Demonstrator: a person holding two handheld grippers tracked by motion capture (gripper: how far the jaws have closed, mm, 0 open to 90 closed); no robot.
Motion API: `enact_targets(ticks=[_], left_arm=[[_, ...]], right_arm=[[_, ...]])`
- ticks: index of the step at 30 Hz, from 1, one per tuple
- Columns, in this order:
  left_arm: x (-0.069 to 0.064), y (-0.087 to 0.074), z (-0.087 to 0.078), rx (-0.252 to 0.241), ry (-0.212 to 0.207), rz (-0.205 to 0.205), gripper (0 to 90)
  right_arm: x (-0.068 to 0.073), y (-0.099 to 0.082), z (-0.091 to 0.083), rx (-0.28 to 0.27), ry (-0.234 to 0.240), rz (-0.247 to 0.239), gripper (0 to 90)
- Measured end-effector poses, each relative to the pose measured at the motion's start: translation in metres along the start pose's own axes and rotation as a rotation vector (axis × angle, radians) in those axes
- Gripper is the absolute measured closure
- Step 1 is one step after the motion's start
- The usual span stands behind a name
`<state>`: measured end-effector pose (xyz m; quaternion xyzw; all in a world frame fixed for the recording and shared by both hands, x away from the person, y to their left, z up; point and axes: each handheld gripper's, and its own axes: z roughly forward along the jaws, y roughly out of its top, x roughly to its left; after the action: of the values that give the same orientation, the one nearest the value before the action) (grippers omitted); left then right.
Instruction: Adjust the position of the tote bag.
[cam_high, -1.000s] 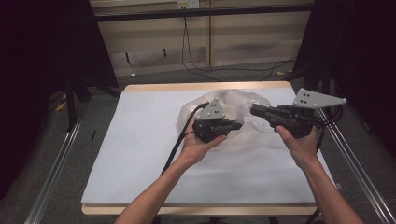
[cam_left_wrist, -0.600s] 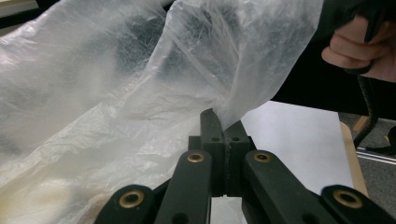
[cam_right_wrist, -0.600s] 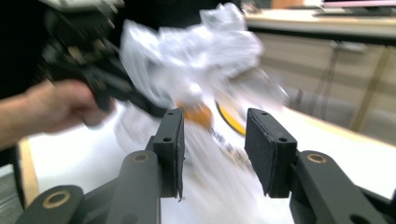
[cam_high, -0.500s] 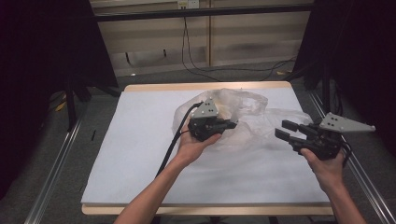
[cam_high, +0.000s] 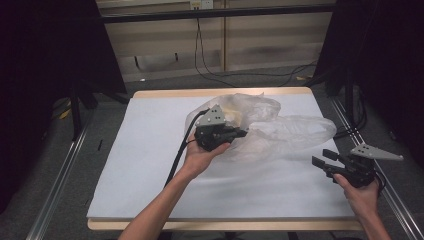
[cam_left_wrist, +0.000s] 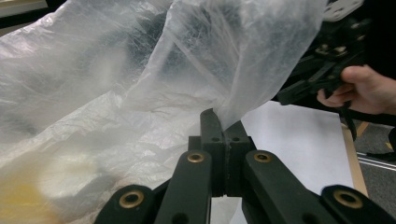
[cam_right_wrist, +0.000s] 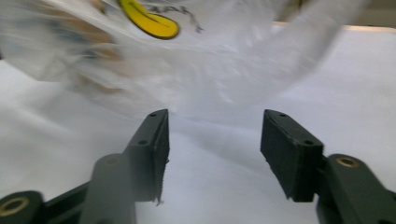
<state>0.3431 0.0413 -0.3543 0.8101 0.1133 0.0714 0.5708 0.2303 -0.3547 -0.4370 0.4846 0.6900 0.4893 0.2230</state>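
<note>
Wooden counter (cam_high: 165, 93) covered with a white sheet (cam_high: 150, 165). Behind it, a pale panelled wall (cam_high: 260, 45) under a dark horizontal bar (cam_high: 215, 13), with a socket (cam_high: 201, 4) near the top and black cables (cam_high: 235, 75) hanging down to a grey floor (cam_high: 165, 82). Black curtains (cam_high: 45, 60) on both sides. Metal rails (cam_high: 55, 185) along the counter's edges. Dim, even light.
</note>
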Motion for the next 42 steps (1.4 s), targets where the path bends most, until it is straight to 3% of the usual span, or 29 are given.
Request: enact_targets(ticks=[4,7,13,15,18,20,29,35,42], left_arm=[[-0.001,0.0,-0.002,0.002,0.0,0.006,90.0],[-0.001,0.001,-0.002,0.002,-0.001,0.006,90.0],[0.002,0.002,-0.01,-0.006,0.006,0.003,90.0],[0.003,0.003,-0.014,-0.007,0.011,-0.001,90.0],[0.005,0.003,-0.019,-0.012,0.017,0.002,90.0],[0.007,0.003,-0.023,-0.013,0.022,0.0,90.0],[0.021,0.007,-0.047,-0.066,0.068,-0.024,90.0],[0.028,0.013,-0.066,-0.101,0.091,-0.033,90.0],[0.037,0.019,-0.085,-0.133,0.124,-0.032,90.0]], right_arm=[[-0.018,0.005,0.01,-0.007,-0.022,0.026,32.4],[-0.022,0.018,0.016,-0.028,-0.022,0.027,29.4],[-0.025,0.04,0.028,-0.073,-0.005,0.044,39.1],[-0.02,0.043,0.031,-0.085,0.01,0.017,62.4],[-0.014,0.05,0.031,-0.123,0.039,0.01,84.4],[-0.011,0.057,0.03,-0.147,0.045,0.006,88.2],[0.008,0.11,0.025,-0.216,0.139,-0.032,90.0],[0.023,0.144,0.026,-0.291,0.202,-0.055,90.0],[0.036,0.17,0.03,-0.303,0.232,-0.091,90.0]])
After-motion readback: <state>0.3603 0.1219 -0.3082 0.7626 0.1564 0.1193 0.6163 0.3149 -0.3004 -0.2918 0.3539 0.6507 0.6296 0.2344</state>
